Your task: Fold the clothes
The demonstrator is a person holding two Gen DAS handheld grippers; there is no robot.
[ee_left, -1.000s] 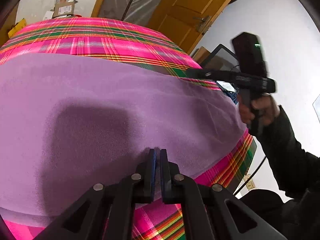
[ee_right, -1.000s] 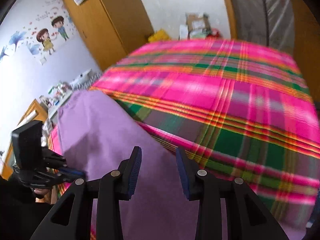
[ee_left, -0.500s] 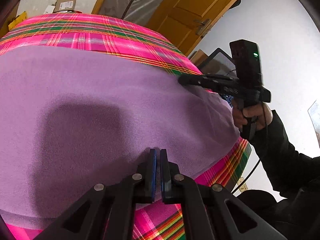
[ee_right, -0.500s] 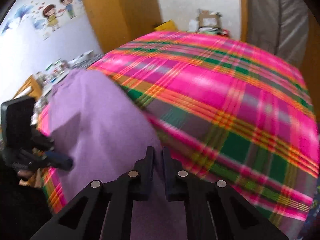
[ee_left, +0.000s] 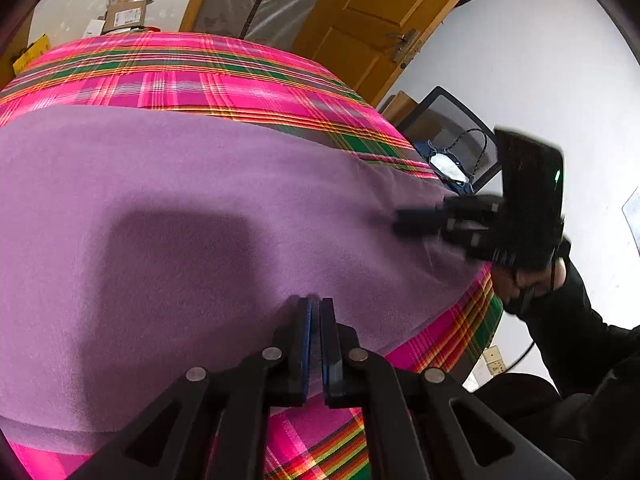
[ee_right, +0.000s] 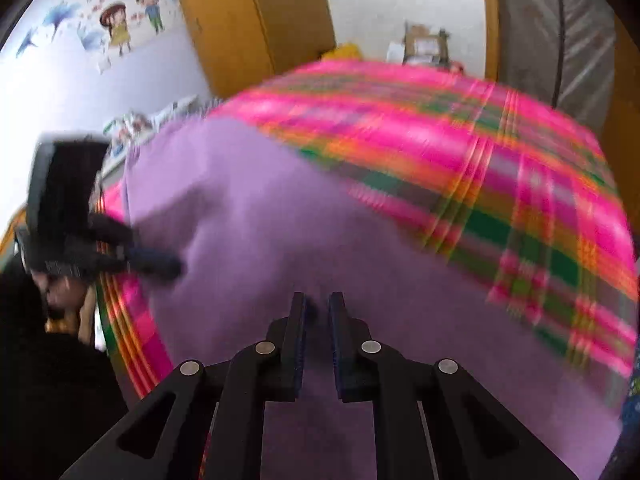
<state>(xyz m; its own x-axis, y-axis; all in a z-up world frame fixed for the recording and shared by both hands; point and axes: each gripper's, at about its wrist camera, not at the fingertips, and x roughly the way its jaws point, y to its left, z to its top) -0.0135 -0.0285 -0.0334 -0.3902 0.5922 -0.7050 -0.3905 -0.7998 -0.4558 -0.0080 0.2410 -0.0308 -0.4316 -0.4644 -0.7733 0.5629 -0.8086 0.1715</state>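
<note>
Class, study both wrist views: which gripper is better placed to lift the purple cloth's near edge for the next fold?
Probably left: the left gripper looks clamped on the purple cloth, while the right gripper is opening.

A bed with a pink, green and orange plaid cover (ee_left: pixel 208 84) fills the room's middle. Beyond its far end stand cardboard boxes (ee_left: pixel 126 18) against a white wall. A wooden door (ee_left: pixel 384 12) is at far right, a mesh chair back (ee_left: pixel 460 128) just beside the bed. A wooden wardrobe (ee_right: pixel 256 20) and cartoon wall stickers (ee_right: pixel 120 20) are at far left.
</note>
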